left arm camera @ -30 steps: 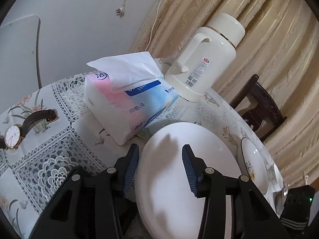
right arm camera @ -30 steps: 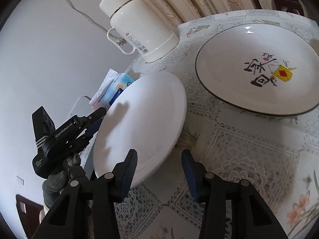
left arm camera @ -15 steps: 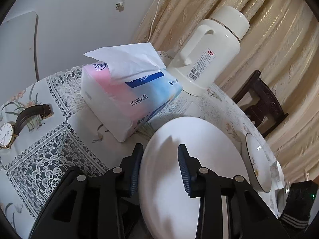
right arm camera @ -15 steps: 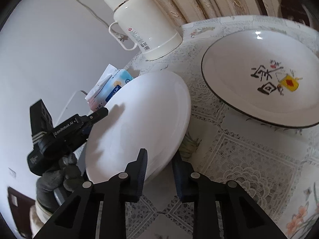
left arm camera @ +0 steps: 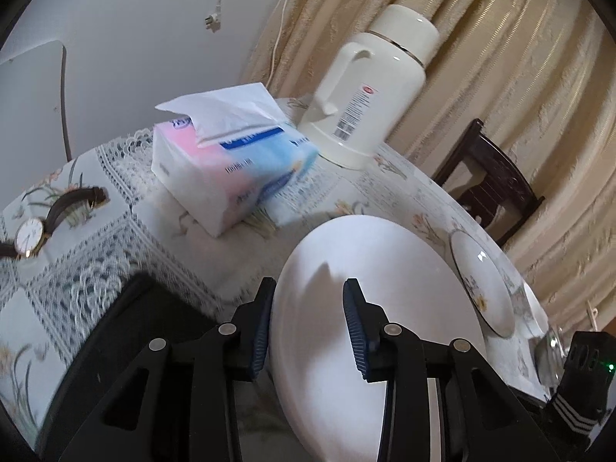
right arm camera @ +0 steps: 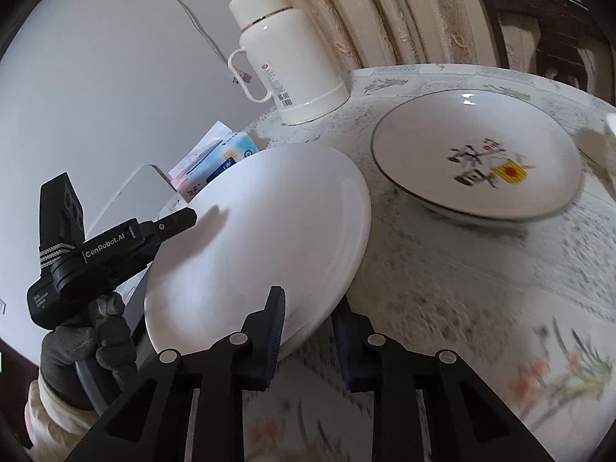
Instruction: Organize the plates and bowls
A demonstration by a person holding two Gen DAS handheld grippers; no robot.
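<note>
A plain white plate (left arm camera: 385, 308) (right arm camera: 269, 231) hangs tilted above the lace tablecloth, held from two sides. My left gripper (left arm camera: 310, 327) is shut on its rim, one finger under the edge and one on the upper face. In the right wrist view that same gripper (right arm camera: 169, 225) comes in from the left, held by a gloved hand (right arm camera: 88, 342). My right gripper (right arm camera: 308, 335) is shut on the near rim. A decorated plate (right arm camera: 477, 161) (left arm camera: 481, 281) with a dark rim line and painted characters lies flat on the table just beyond.
A white thermos jug (left arm camera: 369, 88) (right arm camera: 285, 54) and a tissue pack (left arm camera: 231, 169) (right arm camera: 219, 158) stand behind the plates. A wristwatch (left arm camera: 30, 235) lies at the left. A dark wooden chair (left arm camera: 492, 188) stands before the curtain. A white dish edge (right arm camera: 610, 138) shows far right.
Both grippers have closed from open onto the white plate's rim. The plate has tilted and come up off the cloth, and both views have pulled back slightly.
</note>
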